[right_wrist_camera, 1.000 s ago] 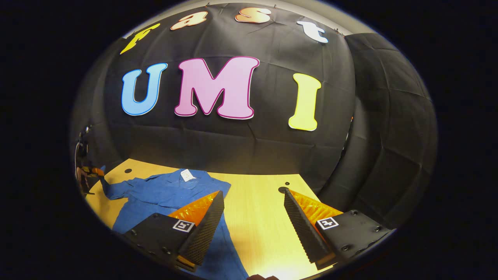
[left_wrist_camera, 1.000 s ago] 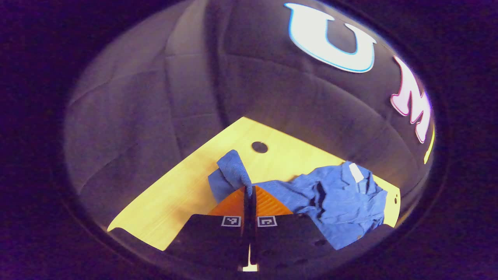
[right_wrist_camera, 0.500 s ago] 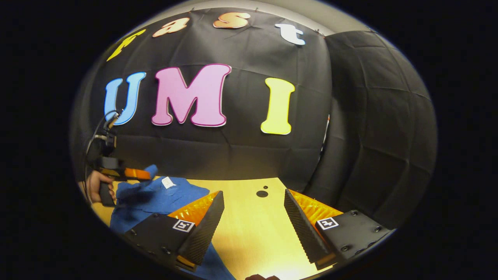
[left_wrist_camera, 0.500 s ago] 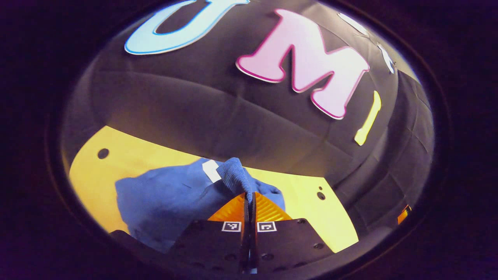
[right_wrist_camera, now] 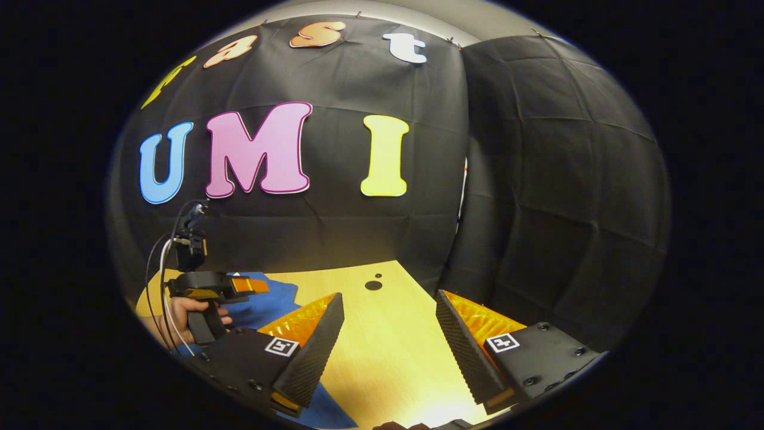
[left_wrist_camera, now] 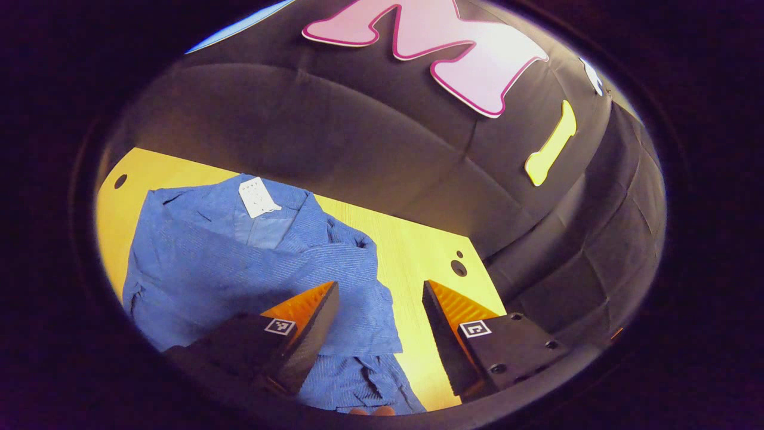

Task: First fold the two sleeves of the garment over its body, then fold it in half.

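Left tongs (left_wrist_camera: 379, 331) wide over blue garment (left_wrist_camera: 239, 257); collar toward wall; right tongs (right_wrist_camera: 388, 352) wide.

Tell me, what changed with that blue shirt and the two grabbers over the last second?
The left gripper carried a sleeve across over the blue shirt, then opened and let it go; its fingers now stand apart above the cloth. The right gripper stayed open, holding nothing, drifting slightly right over the wooden table. The shirt stayed on the table.
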